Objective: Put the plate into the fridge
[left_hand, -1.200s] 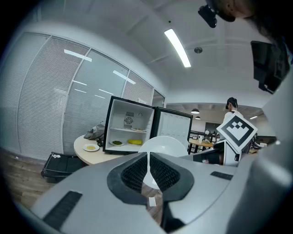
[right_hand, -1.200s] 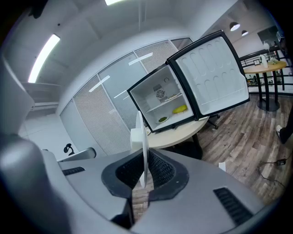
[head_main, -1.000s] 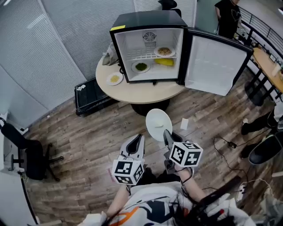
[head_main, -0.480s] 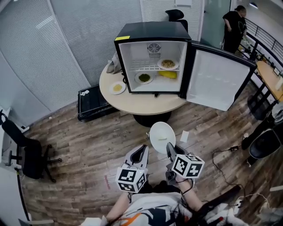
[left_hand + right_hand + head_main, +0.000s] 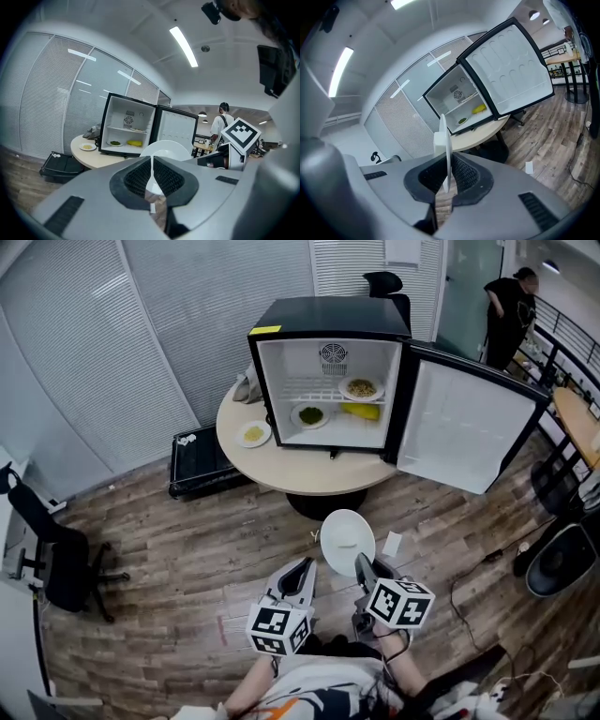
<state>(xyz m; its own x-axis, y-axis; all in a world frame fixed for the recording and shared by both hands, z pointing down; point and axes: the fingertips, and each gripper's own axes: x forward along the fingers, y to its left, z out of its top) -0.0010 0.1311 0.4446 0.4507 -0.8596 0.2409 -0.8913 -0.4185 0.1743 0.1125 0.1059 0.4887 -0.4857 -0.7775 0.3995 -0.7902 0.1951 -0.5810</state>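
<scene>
A white empty plate (image 5: 347,542) stands on edge over the wooden floor, with my right gripper (image 5: 362,565) shut on its near rim. In the right gripper view the plate (image 5: 443,136) shows edge-on between the black pads (image 5: 464,176). My left gripper (image 5: 302,570) hangs beside it on the left, shut on nothing; in the left gripper view its pads (image 5: 136,178) meet in front of the plate (image 5: 168,146). The black mini fridge (image 5: 328,329) stands on a round table (image 5: 281,470) ahead, its door (image 5: 467,427) swung open to the right.
In the fridge are a plate of food (image 5: 362,387) on the shelf, a plate of greens (image 5: 310,415) and a yellow item (image 5: 362,411). A small plate (image 5: 253,434) lies on the table. A black case (image 5: 192,463), an office chair (image 5: 47,554), a paper (image 5: 392,544) and a person (image 5: 514,301) are around.
The view has shifted: fridge and table sit lower in the picture and a little to the right. Both grippers keep their stance, and the plate stays in the right one.
</scene>
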